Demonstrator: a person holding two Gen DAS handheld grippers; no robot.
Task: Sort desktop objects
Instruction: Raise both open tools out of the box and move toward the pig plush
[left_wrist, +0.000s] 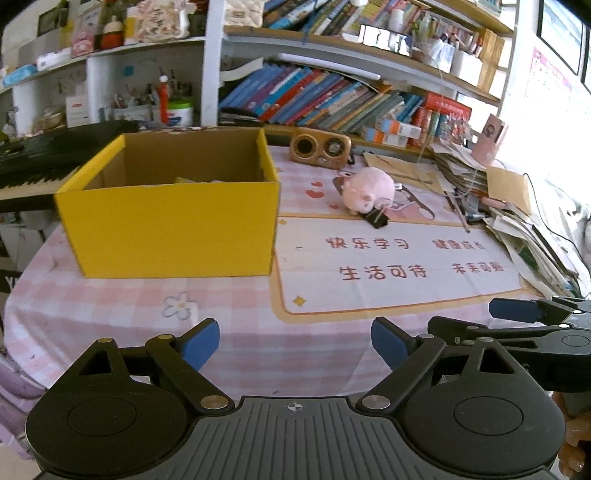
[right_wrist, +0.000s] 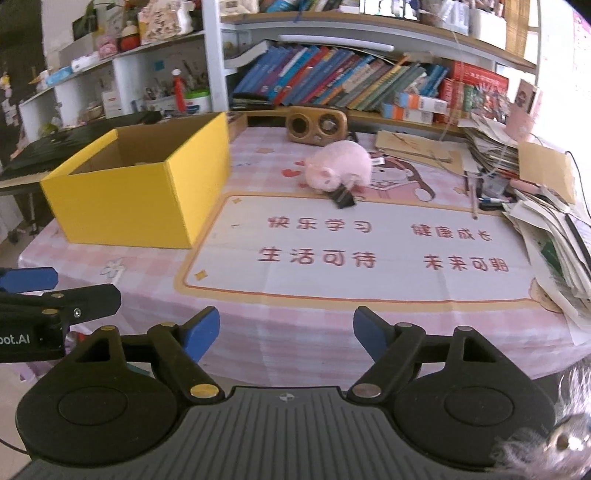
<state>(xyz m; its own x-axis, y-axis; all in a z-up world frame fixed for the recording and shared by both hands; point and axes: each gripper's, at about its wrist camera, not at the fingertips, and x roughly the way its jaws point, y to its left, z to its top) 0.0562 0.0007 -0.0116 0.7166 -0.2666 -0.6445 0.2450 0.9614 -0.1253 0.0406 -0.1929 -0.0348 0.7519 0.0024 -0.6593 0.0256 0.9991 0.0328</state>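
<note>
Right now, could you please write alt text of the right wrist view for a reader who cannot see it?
The open right gripper hovers empty over a pink checked tablecloth. Ahead, a pink plush toy lies touching a black binder clip, right of an open yellow cardboard box. The left gripper shows at the left edge.

A table in pink checked cloth carries a printed mat, yellow box, pink plush — black clip beside it — and wooden radio.
</note>
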